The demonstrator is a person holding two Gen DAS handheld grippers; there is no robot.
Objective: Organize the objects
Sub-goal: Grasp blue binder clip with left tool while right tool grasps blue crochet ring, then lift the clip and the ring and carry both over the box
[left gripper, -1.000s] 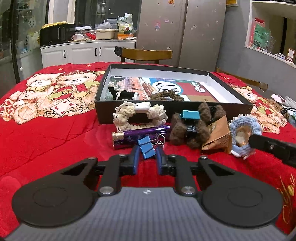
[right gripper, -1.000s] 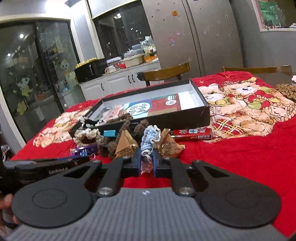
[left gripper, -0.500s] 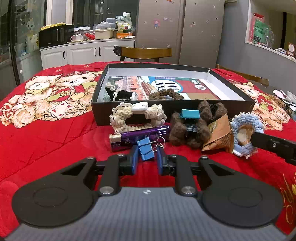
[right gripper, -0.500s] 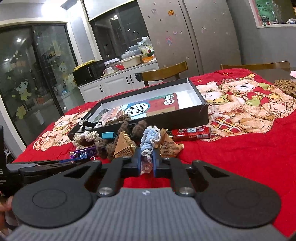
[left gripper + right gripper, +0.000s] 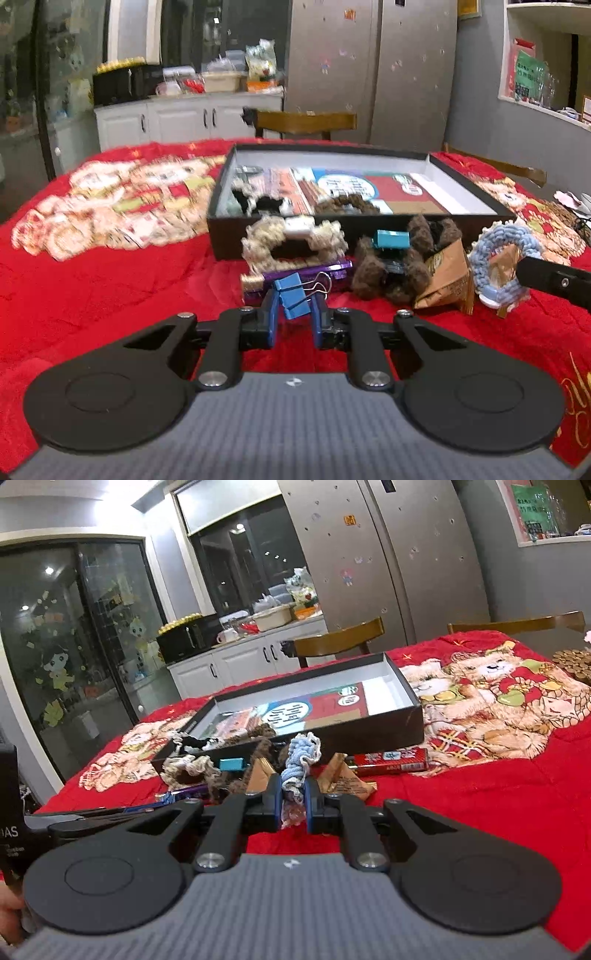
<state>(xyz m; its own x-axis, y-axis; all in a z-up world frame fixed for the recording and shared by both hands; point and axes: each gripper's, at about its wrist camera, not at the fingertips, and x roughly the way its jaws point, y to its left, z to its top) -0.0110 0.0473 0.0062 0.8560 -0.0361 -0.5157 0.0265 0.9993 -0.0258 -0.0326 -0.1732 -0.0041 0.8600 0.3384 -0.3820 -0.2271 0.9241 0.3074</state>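
My left gripper point(image 5: 293, 314) is shut on a blue binder clip point(image 5: 293, 299) and holds it above the red cloth, short of the black box point(image 5: 258, 236). My right gripper point(image 5: 293, 797) is shut on a light blue crocheted ring point(image 5: 301, 760), which also shows in the left wrist view point(image 5: 498, 258) at the right. In front of the box lie a purple bar point(image 5: 295, 275), a cream scrunchie point(image 5: 291, 240), a brown scrunchie with a teal clip point(image 5: 391, 258) and a brown paper packet point(image 5: 447, 277). A red bar point(image 5: 391, 760) lies right of the pile.
The box holds a black-and-white scrunchie point(image 5: 258, 199) and a brown scrunchie point(image 5: 347, 205) at its near left. Wooden chairs point(image 5: 306, 122) stand behind the table. White cabinets point(image 5: 166, 122) and a fridge point(image 5: 369, 66) are further back.
Both grippers have risen a little with their loads and moved slightly toward the box. The views tilted up; the objects on the cloth stayed put.
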